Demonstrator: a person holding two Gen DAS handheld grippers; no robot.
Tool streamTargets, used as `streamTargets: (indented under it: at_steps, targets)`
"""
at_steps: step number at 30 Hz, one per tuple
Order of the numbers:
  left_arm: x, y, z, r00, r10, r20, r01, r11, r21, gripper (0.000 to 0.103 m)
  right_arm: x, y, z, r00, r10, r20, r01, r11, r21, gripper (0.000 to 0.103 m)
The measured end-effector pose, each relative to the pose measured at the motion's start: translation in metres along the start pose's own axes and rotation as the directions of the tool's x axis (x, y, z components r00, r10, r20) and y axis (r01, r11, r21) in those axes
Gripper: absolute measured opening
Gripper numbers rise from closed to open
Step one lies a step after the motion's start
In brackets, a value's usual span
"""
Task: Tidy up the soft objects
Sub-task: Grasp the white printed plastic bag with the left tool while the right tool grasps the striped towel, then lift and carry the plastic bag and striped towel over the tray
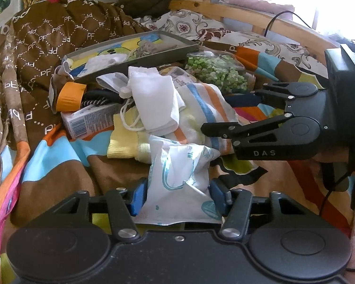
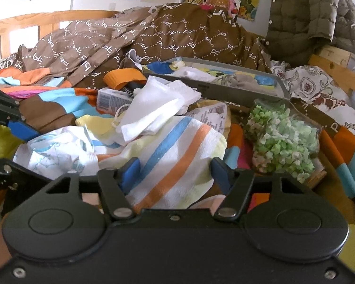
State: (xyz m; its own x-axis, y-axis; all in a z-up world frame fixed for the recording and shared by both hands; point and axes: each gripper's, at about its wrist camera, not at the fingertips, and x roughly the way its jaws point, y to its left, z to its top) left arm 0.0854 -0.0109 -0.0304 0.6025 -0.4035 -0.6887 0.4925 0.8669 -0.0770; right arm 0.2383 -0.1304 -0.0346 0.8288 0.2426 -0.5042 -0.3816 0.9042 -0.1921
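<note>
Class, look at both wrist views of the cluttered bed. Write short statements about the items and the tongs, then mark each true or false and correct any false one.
1. The left tongs have a white packet with teal print between their pads. True.
2. The right tongs straddle a plain black towel. False: the striped towel is white with blue and orange stripes.
3. The grey tray is empty. False: cloth items lie in it.
4. A clear container of green pieces lies right of the striped towel in the right wrist view. True.
</note>
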Motion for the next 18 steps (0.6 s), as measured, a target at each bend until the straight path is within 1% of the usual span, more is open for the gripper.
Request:
streamTargets:
  at_steps: [2, 4, 5, 7, 8, 13, 16, 18]
  targets:
    - [-0.001, 0.001, 0.0, 1.0, 0.0, 0.0, 0.001, 1.0, -0.014, 0.058, 0.0, 0.0, 0.0, 1.0, 0.007, -0.003, -0.007, 1.0, -0.005, 0.046]
    - [-0.001, 0.002, 0.001, 1.0, -0.003, -0.001, 0.003, 1.0, -0.031, 0.058, 0.0, 0.001, 0.0, 1.0, 0.023, -0.009, -0.023, 1.0, -0.009, 0.036]
    - [-0.002, 0.003, 0.001, 1.0, -0.003, -0.001, 0.003, 0.999, -0.042, 0.058, 0.0, 0.003, 0.0, 1.0, 0.027, -0.015, -0.027, 0.999, -0.018, 0.035]
    - [-0.003, 0.005, 0.001, 1.0, -0.001, -0.001, 0.001, 0.998, -0.057, 0.058, -0.001, 0.004, -0.001, 0.999, 0.033, -0.018, -0.033, 0.999, -0.043, 0.028]
    - [-0.003, 0.005, 0.001, 1.0, 0.0, -0.001, 0.0, 0.998, -0.063, 0.057, -0.001, 0.005, -0.001, 0.999, 0.034, -0.018, -0.035, 0.998, -0.054, 0.026]
    - [-0.005, 0.005, 0.002, 1.0, 0.002, 0.006, -0.002, 0.997, -0.08, 0.056, -0.004, 0.003, 0.0, 0.999, 0.039, -0.022, -0.04, 0.997, -0.067, 0.013]
    - [-0.007, 0.004, 0.002, 1.0, 0.007, 0.013, -0.006, 0.996, -0.084, 0.056, -0.009, 0.001, 0.001, 0.999, 0.031, -0.021, -0.032, 0.997, -0.075, 0.009]
    - [-0.008, 0.005, 0.003, 1.0, 0.01, 0.02, -0.008, 0.995, -0.095, 0.056, -0.014, 0.0, 0.001, 0.999, 0.026, -0.019, -0.027, 0.997, -0.077, 0.008]
